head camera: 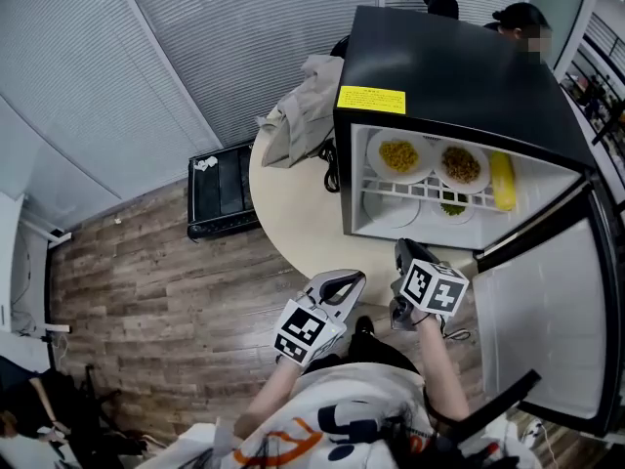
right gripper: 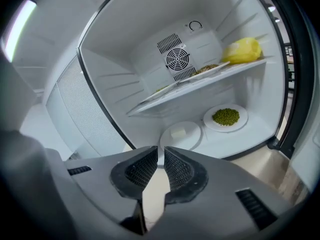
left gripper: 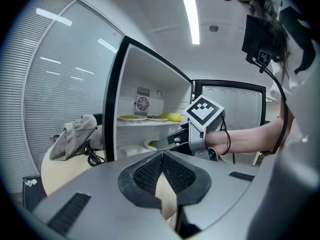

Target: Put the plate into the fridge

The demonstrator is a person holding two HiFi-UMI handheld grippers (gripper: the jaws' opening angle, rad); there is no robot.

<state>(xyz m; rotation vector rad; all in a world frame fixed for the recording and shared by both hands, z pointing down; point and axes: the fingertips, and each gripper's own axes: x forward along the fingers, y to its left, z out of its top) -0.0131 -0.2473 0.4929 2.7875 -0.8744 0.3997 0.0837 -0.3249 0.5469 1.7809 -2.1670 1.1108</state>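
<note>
The black mini fridge (head camera: 459,86) stands open on a round table. Its upper shelf carries a plate of corn (head camera: 398,155), a plate of brown food (head camera: 461,164) and a yellow item (head camera: 503,181). On the lower level lie a white plate with a pale block (right gripper: 181,133) and a plate of green peas (right gripper: 226,117). My right gripper (right gripper: 161,149) hangs in front of the fridge mouth, its jaws a narrow slit apart with nothing between them. To its left, my left gripper (left gripper: 162,153) is shut and empty, and the right gripper (left gripper: 170,140) shows ahead of it.
The fridge door (head camera: 547,330) swings wide at the right. A crumpled grey garment (head camera: 303,106) and a black cable lie on the beige table (head camera: 293,223) left of the fridge. A black case (head camera: 223,191) sits on the wooden floor. A person (head camera: 518,18) is behind the fridge.
</note>
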